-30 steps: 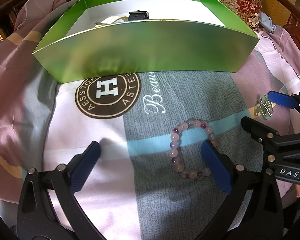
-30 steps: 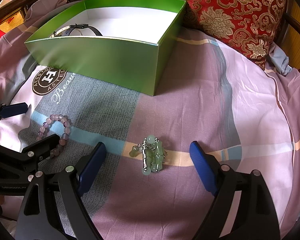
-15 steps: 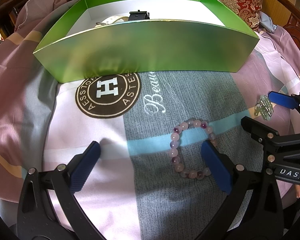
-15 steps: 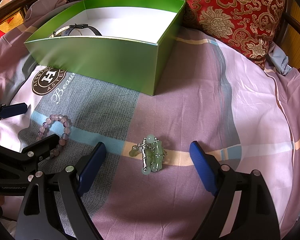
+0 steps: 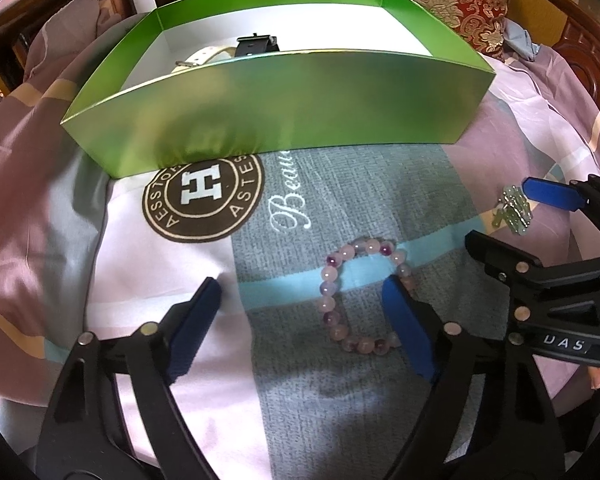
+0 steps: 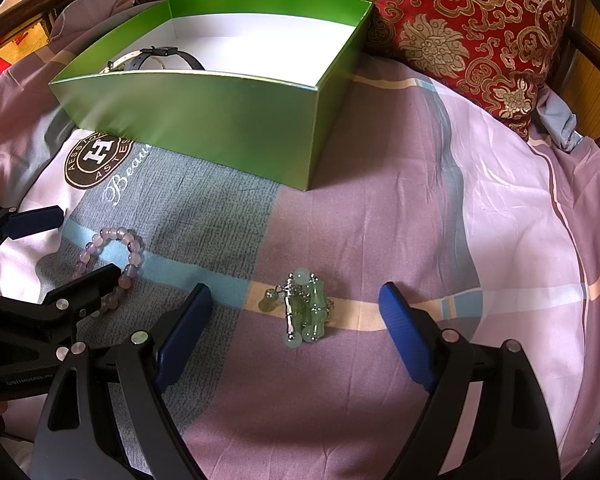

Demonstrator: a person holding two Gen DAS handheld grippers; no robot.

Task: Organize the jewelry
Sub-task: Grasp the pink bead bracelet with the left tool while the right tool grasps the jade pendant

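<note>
A pink and purple bead bracelet (image 5: 342, 300) lies on the bedsheet; my left gripper (image 5: 300, 320) is open around it, its right finger over the bracelet's right side. The bracelet also shows in the right wrist view (image 6: 130, 258). A green jade and silver bracelet (image 6: 306, 308) lies bunched on the sheet between the open fingers of my right gripper (image 6: 296, 320); it also shows in the left wrist view (image 5: 514, 210). A green box (image 5: 284, 108) stands behind, holding a watch with a black strap (image 6: 160, 58).
A red and gold patterned cushion (image 6: 480, 28) leans behind the box (image 6: 228, 120). Dark wooden furniture edges (image 5: 580, 48) frame the sheet at the back. The patchwork sheet (image 6: 440, 208) has a round brown logo (image 5: 204, 196).
</note>
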